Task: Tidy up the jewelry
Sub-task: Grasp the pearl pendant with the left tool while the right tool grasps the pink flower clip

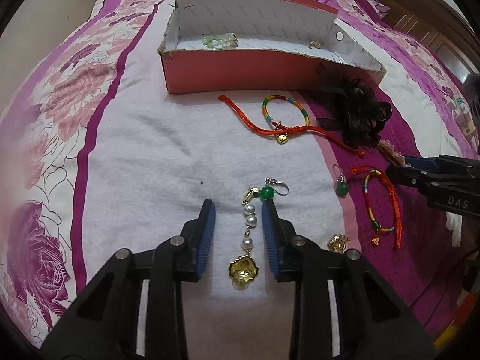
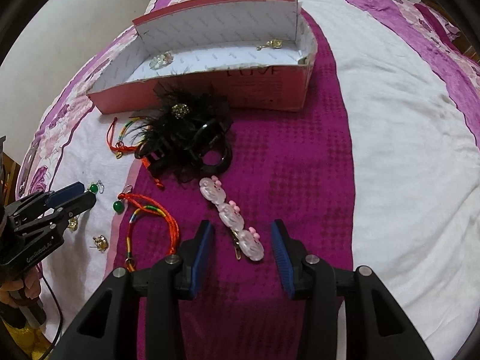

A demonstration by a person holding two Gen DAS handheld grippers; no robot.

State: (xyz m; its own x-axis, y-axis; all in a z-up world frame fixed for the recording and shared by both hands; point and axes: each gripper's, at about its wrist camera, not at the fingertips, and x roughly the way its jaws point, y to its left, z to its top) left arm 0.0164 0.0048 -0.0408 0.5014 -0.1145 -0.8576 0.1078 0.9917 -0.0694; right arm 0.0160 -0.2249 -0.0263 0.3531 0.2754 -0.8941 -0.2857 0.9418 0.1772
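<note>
My left gripper point(image 1: 239, 210) is open, its blue pads on either side of a pearl and gold earring point(image 1: 248, 234) lying on the white blanket. A green bead earring point(image 1: 270, 191) lies at its right fingertip. My right gripper point(image 2: 242, 228) is open around the near end of a pink hair clip point(image 2: 232, 217) on the magenta stripe. The red cardboard box point(image 1: 240, 73) stands beyond, holding a pale green piece point(image 1: 219, 40) and a gold piece point(image 1: 315, 44). The box also shows in the right wrist view point(image 2: 270, 87).
On the blanket lie a rainbow bracelet with a red cord point(image 1: 283, 117), a black feather hair claw point(image 2: 189, 138), a second green bead earring point(image 1: 342, 187), a red and rainbow bracelet point(image 2: 153, 225) and a gold stud point(image 1: 337, 241). The bed falls away at the left.
</note>
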